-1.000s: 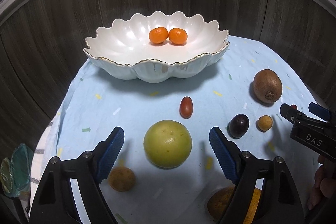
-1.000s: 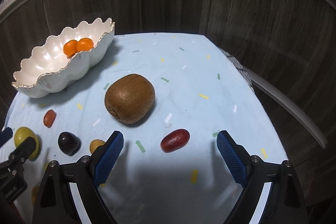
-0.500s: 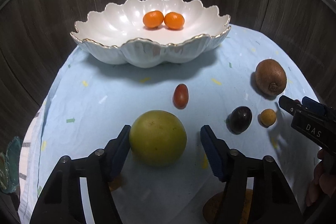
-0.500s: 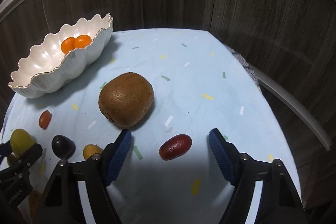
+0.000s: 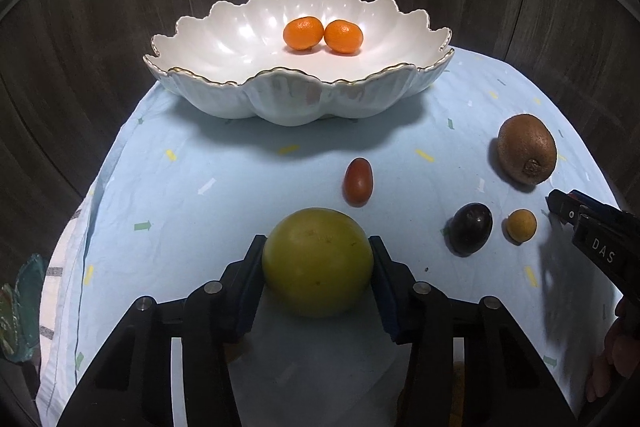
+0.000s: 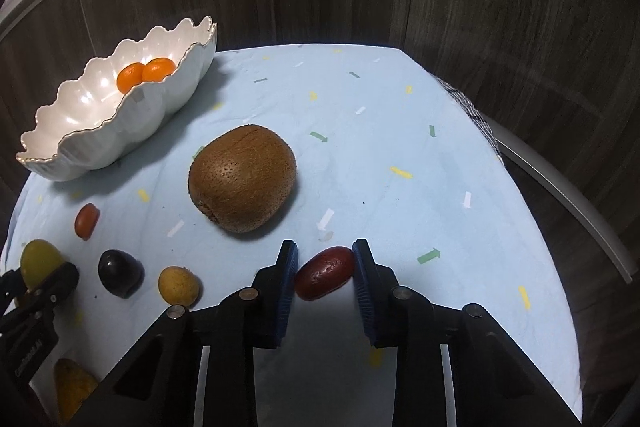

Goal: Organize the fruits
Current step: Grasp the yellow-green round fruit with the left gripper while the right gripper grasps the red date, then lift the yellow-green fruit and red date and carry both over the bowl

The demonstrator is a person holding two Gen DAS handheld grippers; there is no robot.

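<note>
Left gripper [image 5: 318, 269] clamped the yellow fruit [image 5: 317, 263], right gripper [image 6: 325, 273] the red date [image 6: 325, 272]; either smooth, round fruit could squirt free when lifted toward the bowl [image 5: 280, 103]

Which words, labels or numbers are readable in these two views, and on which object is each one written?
"DAS": white letters on the black body of the right gripper, seen at the right edge of the left wrist view.
White lettering on the body of the left gripper, at the lower left of the right wrist view: too small and tilted to read.
No other text shows; the tablecloth carries only arrow and dash marks.
</note>
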